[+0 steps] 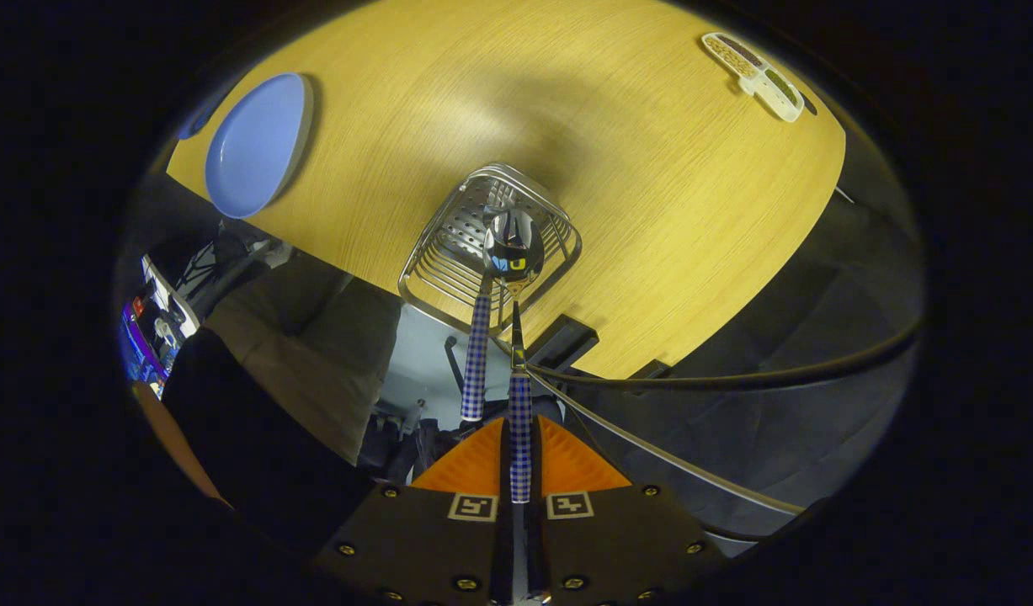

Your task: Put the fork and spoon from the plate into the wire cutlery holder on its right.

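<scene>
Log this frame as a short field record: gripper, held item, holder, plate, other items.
gripper: shut on checked-handled utensil
held item: blue-and-white checked-handled utensil, pointing at the holder; fork or spoon unclear
holder: silver wire cutlery holder, already holding checked-handled spoon
plate: blue oval plate, bare
surface: light wooden table
other: white divided tray, far corner

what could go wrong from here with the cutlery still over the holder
1. The claw grips just one checked handle; the second handle beside it looks loose and could tip out of the wire holder.
2. The holder sits near the table edge, so a nudge might push it off.
3. The spoon bowl hangs over the rim; releasing now could drop it outside.
</scene>
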The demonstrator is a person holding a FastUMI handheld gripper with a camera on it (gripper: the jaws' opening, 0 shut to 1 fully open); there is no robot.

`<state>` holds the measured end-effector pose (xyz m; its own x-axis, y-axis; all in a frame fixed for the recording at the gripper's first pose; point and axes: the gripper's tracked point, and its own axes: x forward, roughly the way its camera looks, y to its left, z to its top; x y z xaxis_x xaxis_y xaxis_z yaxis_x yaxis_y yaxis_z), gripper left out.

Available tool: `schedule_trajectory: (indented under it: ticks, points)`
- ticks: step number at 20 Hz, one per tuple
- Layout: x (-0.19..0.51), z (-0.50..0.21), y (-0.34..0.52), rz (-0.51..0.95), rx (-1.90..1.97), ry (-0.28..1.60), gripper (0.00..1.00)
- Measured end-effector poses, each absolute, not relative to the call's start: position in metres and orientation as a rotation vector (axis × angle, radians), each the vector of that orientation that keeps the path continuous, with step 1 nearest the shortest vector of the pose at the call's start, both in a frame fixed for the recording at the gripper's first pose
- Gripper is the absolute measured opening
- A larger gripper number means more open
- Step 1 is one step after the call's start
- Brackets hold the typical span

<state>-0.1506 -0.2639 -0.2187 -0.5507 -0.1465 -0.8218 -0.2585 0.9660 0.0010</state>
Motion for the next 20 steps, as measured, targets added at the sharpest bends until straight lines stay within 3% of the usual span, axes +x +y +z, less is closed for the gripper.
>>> schedule_trajectory:
  ticks: [6,10,14,16,17,18,19,20]
  points:
    - [-0.143,-0.233,-0.259,0.146,-0.264,2.189,0.07]
    - [-0.143,-0.236,-0.257,0.146,-0.251,2.156,0.13]
    - [-0.148,-0.226,-0.256,0.123,-0.221,2.112,0.29]
    - [-0.151,-0.223,-0.257,0.107,-0.198,2.069,0.46]
    - [-0.149,-0.219,-0.252,0.1,-0.188,2.048,0.6]
    - [-0.15,-0.214,-0.249,0.098,-0.173,2.021,0.65]
    - [-0.152,-0.212,-0.246,0.096,-0.162,1.988,0.88]
    - [-0.151,-0.206,-0.243,0.091,-0.15,1.955,1.0]
